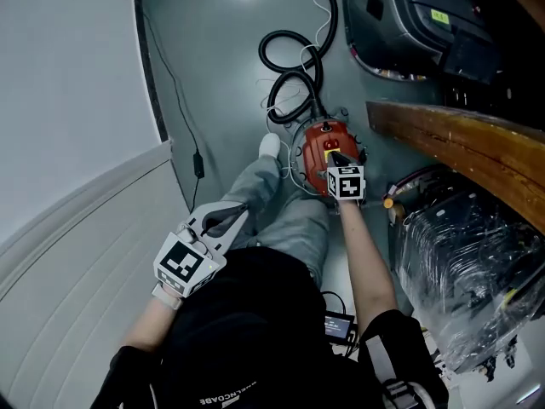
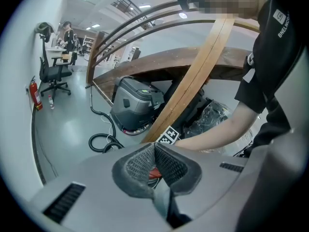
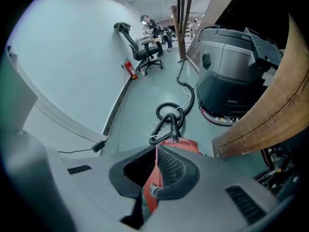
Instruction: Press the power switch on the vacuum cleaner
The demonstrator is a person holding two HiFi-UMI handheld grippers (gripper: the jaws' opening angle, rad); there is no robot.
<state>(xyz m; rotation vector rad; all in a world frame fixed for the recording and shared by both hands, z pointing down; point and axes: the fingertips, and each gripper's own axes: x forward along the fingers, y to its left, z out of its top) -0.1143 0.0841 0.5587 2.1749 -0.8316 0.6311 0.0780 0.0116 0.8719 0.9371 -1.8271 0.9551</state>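
Note:
A red canister vacuum cleaner stands on the grey floor just past the person's foot. Its black hose coils behind it. My right gripper reaches down onto the vacuum's top, jaws shut and holding nothing. I cannot tell if the tips touch it. In the right gripper view the shut gripper has the red vacuum body right beyond it. The power switch itself is hidden. My left gripper hangs shut and empty over the person's leg. The left gripper view shows its pads closed, with a bit of red vacuum showing behind them.
A curved wooden beam runs along the right above plastic-wrapped gear. A grey floor machine stands behind the hose. A white wall borders the left, with a black cable and adapter at its foot.

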